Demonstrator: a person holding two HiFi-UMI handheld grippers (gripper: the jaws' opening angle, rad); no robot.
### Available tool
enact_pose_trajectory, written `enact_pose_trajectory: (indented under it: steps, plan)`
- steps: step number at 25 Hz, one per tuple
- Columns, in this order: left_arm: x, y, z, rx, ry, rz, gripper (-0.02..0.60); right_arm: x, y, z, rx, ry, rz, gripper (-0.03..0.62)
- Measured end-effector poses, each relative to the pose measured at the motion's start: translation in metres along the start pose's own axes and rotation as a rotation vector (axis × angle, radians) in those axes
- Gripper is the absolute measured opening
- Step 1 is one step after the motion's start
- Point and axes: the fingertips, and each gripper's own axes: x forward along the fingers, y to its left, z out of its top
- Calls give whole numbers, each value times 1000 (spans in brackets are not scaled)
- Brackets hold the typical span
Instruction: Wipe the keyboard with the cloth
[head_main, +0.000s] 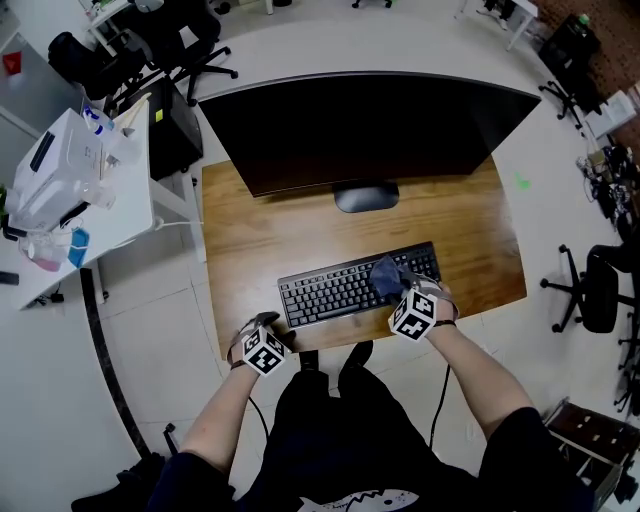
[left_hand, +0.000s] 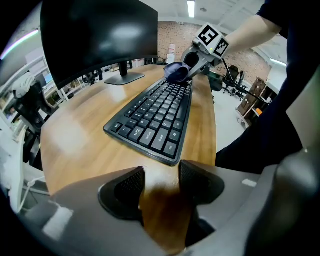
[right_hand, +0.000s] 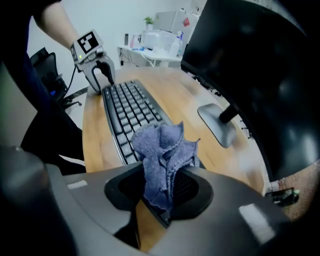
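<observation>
Cloth (right_hand: 164, 150) sits clamped in the right hand-held gripper (right_hand: 160, 186), seemingly touching the keyboard (head_main: 340, 287) ahead; sweep lightly along key rows. Left hand-held gripper (left_hand: 161, 181), jaws apart and empty, could steady it.

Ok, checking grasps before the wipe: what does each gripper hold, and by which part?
The right gripper pinches the cloth by one bunched end; the rest sticks out loose. The left gripper holds nothing, jaws apart.

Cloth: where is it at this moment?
In the head view, the cloth is bunched over the right half of the keyboard, pinched between the jaws of the right gripper.
</observation>
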Motion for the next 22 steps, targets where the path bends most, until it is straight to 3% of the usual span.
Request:
enact_pose_trajectory:
  steps: [5,10,16,22]
  plan:
    - [-1,0,-1,-2,-4,0,227,0,79,116,-103,-196,126,129]
    - [0,-1,-1,2,-1,-2,227,19,161,188,-301,-234,212,129]
    - [-2,0,0,-1,-11,1,227,30,171,172,-391,-187,204,127]
    - [-2,1,-2,-4,-16,4,227,23,129,98,-317,-126,158,126]
